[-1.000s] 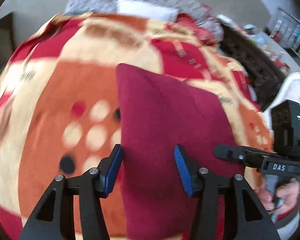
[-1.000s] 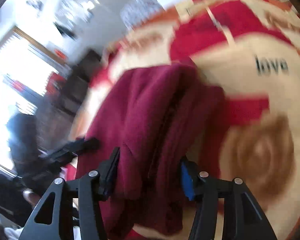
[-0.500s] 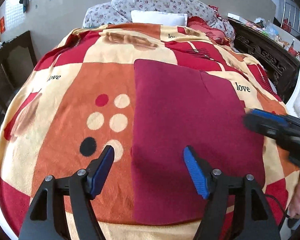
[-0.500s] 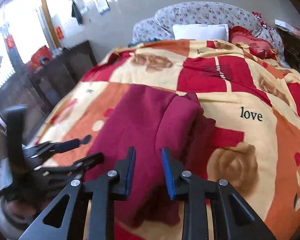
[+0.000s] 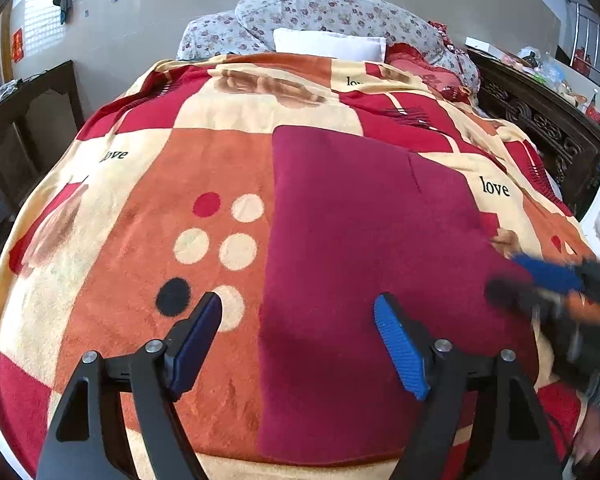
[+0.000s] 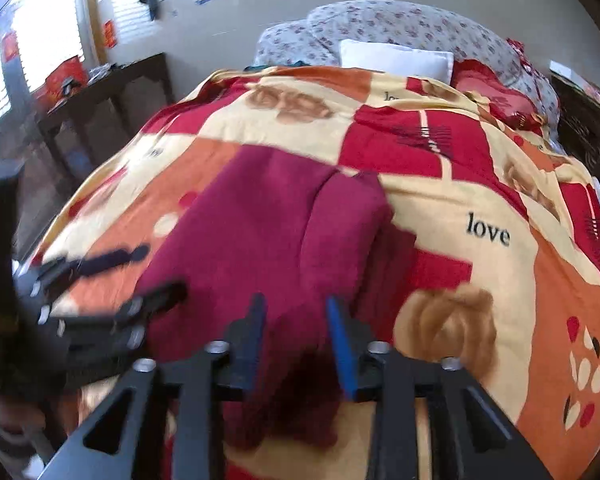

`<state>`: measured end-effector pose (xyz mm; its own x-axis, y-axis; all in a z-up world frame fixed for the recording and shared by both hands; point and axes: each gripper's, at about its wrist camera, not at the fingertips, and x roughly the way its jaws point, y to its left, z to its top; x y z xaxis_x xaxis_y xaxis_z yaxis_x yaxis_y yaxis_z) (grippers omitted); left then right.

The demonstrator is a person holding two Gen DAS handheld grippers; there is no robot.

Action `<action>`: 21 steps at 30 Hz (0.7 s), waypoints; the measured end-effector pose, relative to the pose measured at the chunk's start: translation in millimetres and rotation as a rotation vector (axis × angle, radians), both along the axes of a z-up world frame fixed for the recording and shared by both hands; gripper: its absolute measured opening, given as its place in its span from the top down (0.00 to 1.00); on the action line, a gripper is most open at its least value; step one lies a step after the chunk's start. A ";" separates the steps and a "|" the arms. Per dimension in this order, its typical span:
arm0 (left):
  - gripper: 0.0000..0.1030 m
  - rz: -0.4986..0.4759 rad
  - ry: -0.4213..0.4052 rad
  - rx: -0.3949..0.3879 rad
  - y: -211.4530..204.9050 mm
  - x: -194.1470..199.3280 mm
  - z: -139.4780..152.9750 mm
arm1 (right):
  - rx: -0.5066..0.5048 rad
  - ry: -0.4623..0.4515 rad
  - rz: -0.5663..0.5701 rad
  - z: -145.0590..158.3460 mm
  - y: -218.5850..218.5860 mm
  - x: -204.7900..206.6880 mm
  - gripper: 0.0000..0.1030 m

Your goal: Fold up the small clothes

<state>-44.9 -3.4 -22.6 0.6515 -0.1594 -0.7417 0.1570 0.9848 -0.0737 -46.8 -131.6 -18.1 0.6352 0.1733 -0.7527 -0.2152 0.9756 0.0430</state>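
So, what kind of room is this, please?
Most likely a bedroom in a home. A bed takes up most of the view, covered by a patterned blanket, with a white pillow and floral bedding at its head. A dark wooden side table stands by the wall.

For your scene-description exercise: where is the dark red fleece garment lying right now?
In the left wrist view the dark red fleece garment lies flat on the patchwork blanket, right of its dotted orange square, ahead of the open left tongs.

Both wrist views face the headboard, sharing the maroon cloth (image 5: 364, 248)
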 end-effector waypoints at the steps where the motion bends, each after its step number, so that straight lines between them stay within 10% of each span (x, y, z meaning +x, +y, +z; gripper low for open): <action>1: 0.24 0.006 -0.005 0.000 0.5 -1.2 0.4 | -0.025 0.015 -0.005 -9.4 3.1 -3.2 0.53; 4: 0.24 0.029 -0.024 0.015 0.7 -7.5 2.6 | -0.018 0.042 -0.045 -41.6 1.0 -1.9 0.52; 21: 0.22 0.080 -0.140 0.013 10.9 -49.4 29.8 | 0.049 -0.169 -0.234 18.8 -12.1 -59.5 0.16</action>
<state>-94.3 7.6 7.2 0.7587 -0.0934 -0.6447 0.0856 0.9954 -0.0435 -106.3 -143.7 0.7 0.7780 0.0401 -0.6270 0.0078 0.9973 0.0735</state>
